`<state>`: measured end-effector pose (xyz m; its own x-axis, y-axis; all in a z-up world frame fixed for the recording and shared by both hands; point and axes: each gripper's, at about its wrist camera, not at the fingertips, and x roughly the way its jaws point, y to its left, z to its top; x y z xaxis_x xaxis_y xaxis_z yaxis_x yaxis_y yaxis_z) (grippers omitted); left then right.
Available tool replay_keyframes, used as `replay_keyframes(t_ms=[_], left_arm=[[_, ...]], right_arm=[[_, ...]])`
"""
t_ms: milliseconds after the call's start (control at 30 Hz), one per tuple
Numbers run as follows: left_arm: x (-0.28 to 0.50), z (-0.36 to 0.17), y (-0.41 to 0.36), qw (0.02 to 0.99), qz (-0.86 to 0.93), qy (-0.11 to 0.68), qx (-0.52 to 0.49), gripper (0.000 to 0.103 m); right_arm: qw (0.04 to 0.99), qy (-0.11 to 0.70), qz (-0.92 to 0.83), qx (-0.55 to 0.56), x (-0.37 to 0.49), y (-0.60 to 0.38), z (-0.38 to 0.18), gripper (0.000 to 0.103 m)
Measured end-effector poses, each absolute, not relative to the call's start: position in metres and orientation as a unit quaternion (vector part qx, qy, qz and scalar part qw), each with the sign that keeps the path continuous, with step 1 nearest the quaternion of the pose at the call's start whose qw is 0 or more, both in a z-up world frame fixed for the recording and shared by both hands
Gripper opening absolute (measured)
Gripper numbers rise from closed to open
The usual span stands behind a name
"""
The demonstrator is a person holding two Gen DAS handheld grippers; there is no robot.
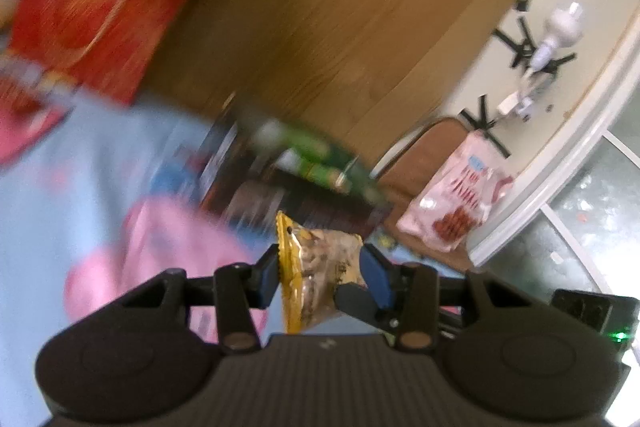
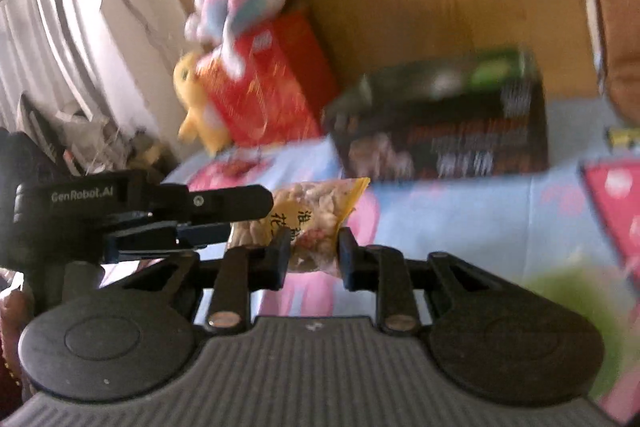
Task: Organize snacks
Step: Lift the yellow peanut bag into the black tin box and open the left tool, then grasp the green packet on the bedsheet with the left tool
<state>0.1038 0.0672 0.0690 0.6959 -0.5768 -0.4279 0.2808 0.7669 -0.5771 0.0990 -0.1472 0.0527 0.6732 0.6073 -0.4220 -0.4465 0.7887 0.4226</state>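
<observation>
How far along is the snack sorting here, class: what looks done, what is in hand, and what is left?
Done: little that shows; no sorted group is visible. In hand: both the left gripper and the right gripper are shut on one peanut packet, held above the cloth. Left: the dark box, red box and pink bag lie scattered.

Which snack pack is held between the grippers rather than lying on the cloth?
The yellow-edged peanut bag: both the left gripper and right gripper clamp it; the dark box and red box sit untouched.
</observation>
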Motion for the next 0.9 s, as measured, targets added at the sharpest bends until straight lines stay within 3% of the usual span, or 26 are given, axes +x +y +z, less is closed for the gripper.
replay_keyframes(t_ms=[200, 333, 433, 667, 900], left_arm=[[0.182, 0.105, 0.037, 0.906, -0.253, 0.273, -0.199, 0.042], [0.222, 0.094, 0.025, 0.923, -0.2, 0.279, -0.171, 0.047], [0.23, 0.084, 0.031, 0.925, -0.167, 0.29, -0.179, 0.05], [0.176, 0.099, 0.043, 0.935, -0.168, 0.257, -0.175, 0.055], [0.121, 0.073, 0.009, 0.895, -0.245, 0.321, -0.188, 0.058]], right_arm=[[0.931, 0.24, 0.242, 0.128, 0.162, -0.152, 0.089, 0.029], [0.921, 0.291, 0.225, 0.126, 0.216, -0.149, 0.078, 0.039], [0.918, 0.311, 0.211, 0.128, 0.233, -0.149, 0.066, 0.04], [0.931, 0.251, 0.197, 0.177, 0.177, -0.203, 0.082, 0.044], [0.926, 0.268, 0.146, 0.224, 0.094, -0.271, 0.049, 0.046]])
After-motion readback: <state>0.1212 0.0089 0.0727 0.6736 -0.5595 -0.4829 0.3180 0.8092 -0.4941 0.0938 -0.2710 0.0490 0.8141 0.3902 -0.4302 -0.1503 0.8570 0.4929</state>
